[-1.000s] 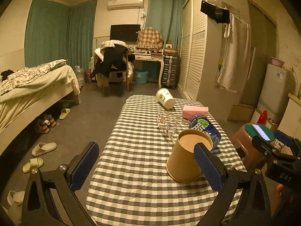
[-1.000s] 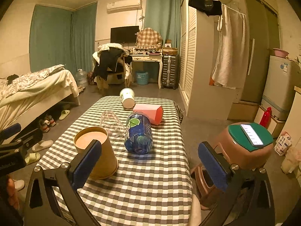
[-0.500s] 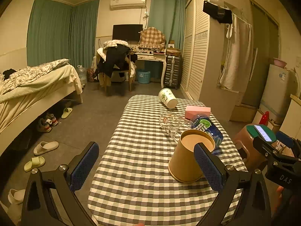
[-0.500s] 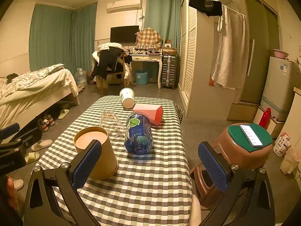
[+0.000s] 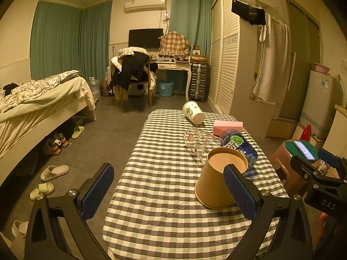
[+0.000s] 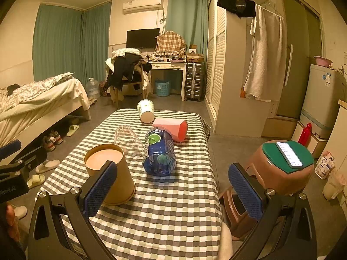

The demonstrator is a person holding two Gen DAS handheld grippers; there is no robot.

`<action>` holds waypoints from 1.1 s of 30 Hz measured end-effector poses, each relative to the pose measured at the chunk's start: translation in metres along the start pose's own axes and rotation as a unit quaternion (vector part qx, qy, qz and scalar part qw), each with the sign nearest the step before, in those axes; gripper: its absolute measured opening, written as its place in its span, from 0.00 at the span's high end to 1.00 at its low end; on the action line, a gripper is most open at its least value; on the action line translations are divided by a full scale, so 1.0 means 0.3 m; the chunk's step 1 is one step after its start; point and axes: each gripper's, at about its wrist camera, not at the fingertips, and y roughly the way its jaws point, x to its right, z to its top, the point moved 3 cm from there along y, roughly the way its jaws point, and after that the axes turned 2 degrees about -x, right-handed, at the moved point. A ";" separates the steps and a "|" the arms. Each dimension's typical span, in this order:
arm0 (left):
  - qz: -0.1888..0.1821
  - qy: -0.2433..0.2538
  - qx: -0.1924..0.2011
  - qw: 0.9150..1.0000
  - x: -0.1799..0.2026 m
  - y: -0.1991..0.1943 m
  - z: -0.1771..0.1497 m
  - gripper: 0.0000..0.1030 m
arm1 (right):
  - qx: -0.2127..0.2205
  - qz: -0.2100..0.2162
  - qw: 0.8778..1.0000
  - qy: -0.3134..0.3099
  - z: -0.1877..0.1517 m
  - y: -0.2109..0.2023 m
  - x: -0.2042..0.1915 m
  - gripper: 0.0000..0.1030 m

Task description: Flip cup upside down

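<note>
The brown paper cup [image 5: 220,178] stands on the checked tablecloth [image 5: 164,173] with its wider end down and its long axis near vertical, on the near side of the blue bottle [image 5: 239,146] lying on its side. It sits between the two grippers: just inside the right finger of the left gripper [image 5: 169,188], just behind the left finger of the right gripper [image 6: 173,189]. Both are spread wide and hold nothing; neither looks clearly nearer

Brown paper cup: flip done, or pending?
Looks done: the brown paper cup stands rim-down on the checked table, with its recessed base facing up. In hand: nothing. The left gripper and right gripper are both open, neither closed on it. Left: probably nothing, apart from backing away.
</note>
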 end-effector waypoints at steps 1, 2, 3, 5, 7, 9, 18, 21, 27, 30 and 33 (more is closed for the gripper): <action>0.000 0.000 0.000 1.000 0.000 0.000 0.000 0.00 | -0.001 -0.001 1.000 0.000 -0.001 0.001 0.001 0.00; 0.000 0.000 0.000 1.000 0.000 -0.001 0.000 0.00 | -0.001 -0.001 1.000 0.000 0.000 0.001 0.002 0.00; 0.000 0.000 0.000 1.000 -0.001 -0.001 0.000 0.00 | -0.001 -0.001 1.000 0.001 -0.001 0.003 0.002 0.00; 0.001 0.000 -0.001 1.000 -0.001 -0.001 0.000 0.00 | -0.003 -0.001 1.000 0.001 -0.003 0.006 0.002 0.00; 0.000 -0.001 -0.001 1.000 -0.001 -0.002 -0.001 0.00 | -0.004 -0.001 1.000 0.002 -0.004 0.008 0.002 0.00; -0.001 -0.001 -0.001 1.000 -0.006 -0.006 -0.002 0.00 | -0.005 -0.001 1.000 0.002 -0.004 0.009 0.002 0.00; 0.001 0.001 -0.001 1.000 -0.012 -0.008 -0.005 0.00 | -0.006 0.000 1.000 0.002 -0.007 0.012 0.001 0.00; 0.000 0.001 -0.002 1.000 -0.009 -0.007 -0.004 0.00 | -0.006 0.000 1.000 0.002 -0.009 0.014 0.000 0.00; 0.001 0.001 -0.002 1.000 -0.008 -0.008 -0.004 0.00 | -0.010 0.000 1.000 0.002 -0.020 0.023 -0.003 0.00; 0.000 0.001 -0.002 1.000 -0.008 -0.008 -0.003 0.00 | -0.011 0.000 1.000 0.002 -0.024 0.024 -0.004 0.00; 0.001 0.001 -0.002 1.000 -0.007 -0.008 -0.003 0.00 | -0.012 0.000 1.000 0.002 -0.022 0.024 -0.004 0.00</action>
